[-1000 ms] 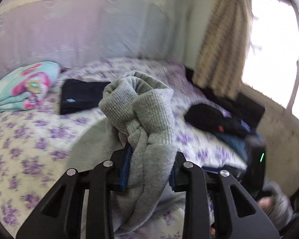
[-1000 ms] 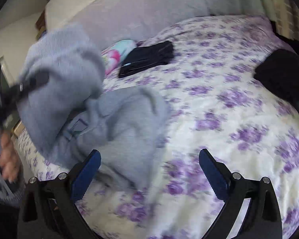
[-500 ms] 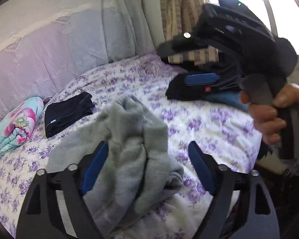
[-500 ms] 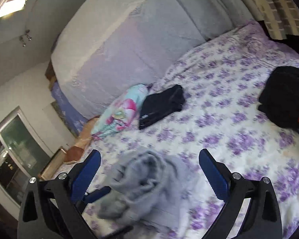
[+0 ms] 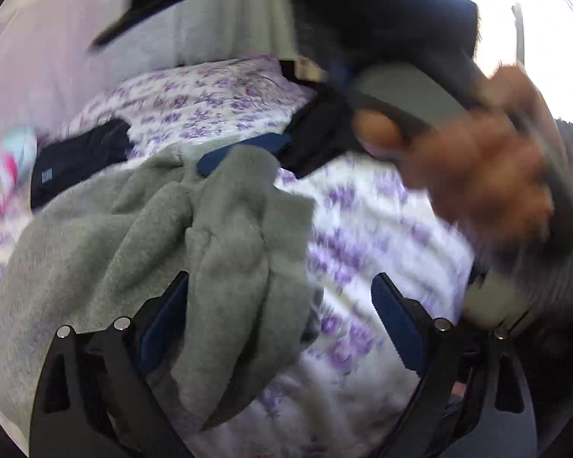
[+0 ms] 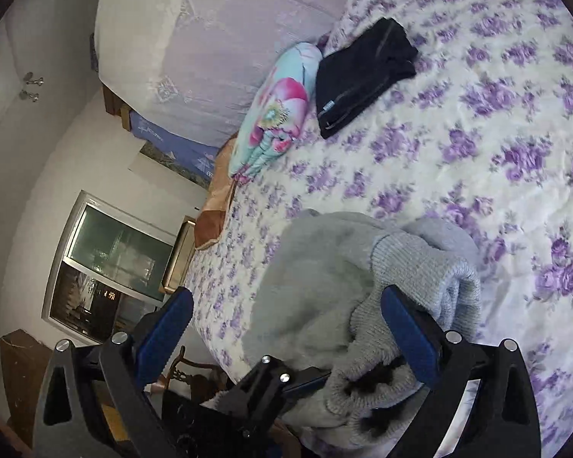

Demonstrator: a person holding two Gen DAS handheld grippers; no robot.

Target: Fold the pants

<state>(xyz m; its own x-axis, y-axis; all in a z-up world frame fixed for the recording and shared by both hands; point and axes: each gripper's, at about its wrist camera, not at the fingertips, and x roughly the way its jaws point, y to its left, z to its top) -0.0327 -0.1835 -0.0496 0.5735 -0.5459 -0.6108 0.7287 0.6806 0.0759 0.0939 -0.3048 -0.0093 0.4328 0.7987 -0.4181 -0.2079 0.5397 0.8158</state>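
- Lying bunched on the bedspread (image 6: 477,152), grey pants (image 5: 152,236) sit near its edge.
- Left gripper (image 5: 282,324): jaws just opened, spread wide, pants between, unpinched.
- Right gripper (image 6: 286,332): spread, one pad against the pants.
- Left view alone shows a blurred hand (image 5: 477,175); right view alone, a floral pillow (image 6: 275,110).

A blurred hand (image 5: 477,175) hides the bed's (image 5: 363,229) far corner.

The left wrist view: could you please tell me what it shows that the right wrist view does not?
Only the left wrist view shows a person's blurred hand and a dark clothes heap. Only the right wrist view shows a dark glazed opening and a brown cushion. Both show the grey pants, a folded black garment and the purple-flowered bedspread.
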